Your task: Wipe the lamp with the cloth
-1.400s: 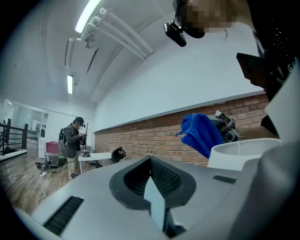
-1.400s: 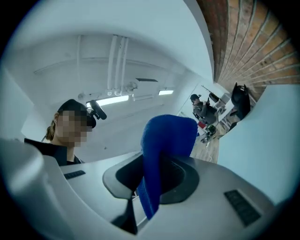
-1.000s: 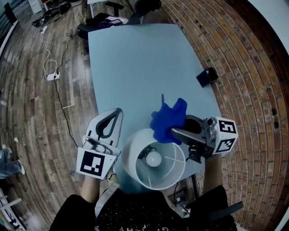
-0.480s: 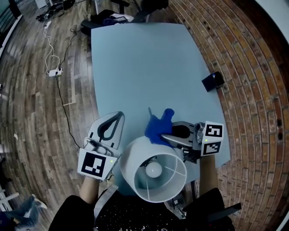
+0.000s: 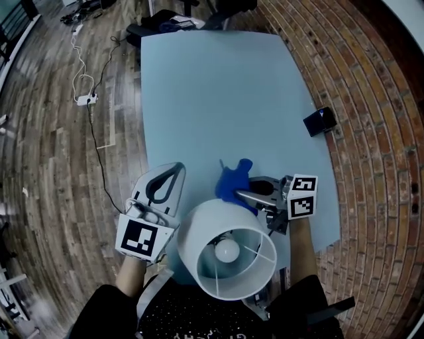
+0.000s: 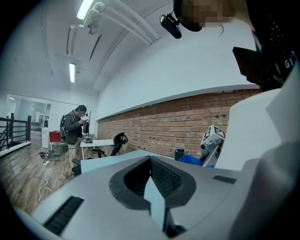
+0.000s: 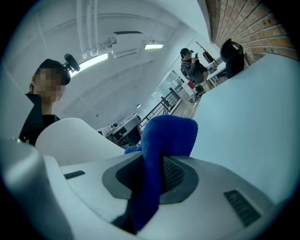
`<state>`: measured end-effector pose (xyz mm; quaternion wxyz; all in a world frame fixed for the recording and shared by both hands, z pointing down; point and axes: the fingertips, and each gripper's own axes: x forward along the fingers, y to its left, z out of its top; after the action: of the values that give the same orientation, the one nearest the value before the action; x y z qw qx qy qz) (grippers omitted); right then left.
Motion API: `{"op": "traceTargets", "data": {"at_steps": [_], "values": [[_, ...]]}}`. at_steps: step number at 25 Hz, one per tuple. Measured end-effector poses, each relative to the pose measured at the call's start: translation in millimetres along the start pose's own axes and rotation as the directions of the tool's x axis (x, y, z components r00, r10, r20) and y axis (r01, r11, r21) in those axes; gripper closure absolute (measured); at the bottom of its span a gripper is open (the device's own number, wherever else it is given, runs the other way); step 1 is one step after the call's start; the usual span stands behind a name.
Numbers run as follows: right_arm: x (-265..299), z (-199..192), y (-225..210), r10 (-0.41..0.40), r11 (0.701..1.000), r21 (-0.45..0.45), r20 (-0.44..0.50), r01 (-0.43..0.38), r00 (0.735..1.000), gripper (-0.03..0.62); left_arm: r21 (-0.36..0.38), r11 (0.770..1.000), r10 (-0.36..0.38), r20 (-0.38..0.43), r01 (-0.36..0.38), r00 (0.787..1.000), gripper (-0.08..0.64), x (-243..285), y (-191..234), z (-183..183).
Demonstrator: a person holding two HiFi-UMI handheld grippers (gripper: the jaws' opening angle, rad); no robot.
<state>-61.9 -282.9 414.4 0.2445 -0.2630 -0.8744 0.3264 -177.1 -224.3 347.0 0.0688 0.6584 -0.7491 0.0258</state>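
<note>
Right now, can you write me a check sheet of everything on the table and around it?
Surface: pale blue tabletop, mostly bare.
Job's things: white drum-shaded lamp at the near edge, with its round bulb visible inside; fuzzy blue cloth just beyond the shade.
Clutter: small dark box at the table's right edge.
Grippers: right gripper clamps the cloth; left gripper is closed on nothing, beside the lamp.
Cables: white power strip with cords on the floor to the left.
Surroundings: wooden plank floor, brick wall, black office chairs at the far end, a person standing far off.
</note>
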Motion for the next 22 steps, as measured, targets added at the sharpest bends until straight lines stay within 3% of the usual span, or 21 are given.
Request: {"op": "traceTargets", "data": {"at_steps": [5,9,13,17,20,22], "values": [[-3.1,14.2,2.1,0.023,0.999,0.027,0.032,-0.023,0.999,0.518,0.011,1.0,0.016,0.015,-0.016,1.0,0.551,-7.9,2.5,8.7],[-11.8,57.4,37.6,0.074,0.994,-0.085,0.051,-0.069,0.996,0.518,0.029,0.999,0.033,0.057,-0.034,0.998,0.551,-17.7,7.4,29.4],[-18.0,110.2,97.7,0.218,0.963,-0.181,0.082,-0.201,0.973,0.518,0.044,0.998,0.045,0.1,-0.049,0.994,0.551,-30.3,8.6,48.9],[-14.8,132.0,160.7,0.356,0.889,-0.306,-0.01,-0.342,0.934,0.518,0.04,0.997,0.053,0.132,-0.059,0.99,0.551,-46.1,8.1,62.5],[-5.0,123.6,197.3,0.469,0.79,-0.367,-0.155,-0.492,0.869,0.518,0.039,0.997,0.055,0.142,-0.061,0.988,0.551,-57.4,7.2,66.8],[5.0,109.1,205.7,0.501,0.737,-0.367,-0.268,-0.568,0.823,0.518,0.044,0.997,0.059,0.141,-0.066,0.988,0.552,-62.5,7.8,66.0]]}}
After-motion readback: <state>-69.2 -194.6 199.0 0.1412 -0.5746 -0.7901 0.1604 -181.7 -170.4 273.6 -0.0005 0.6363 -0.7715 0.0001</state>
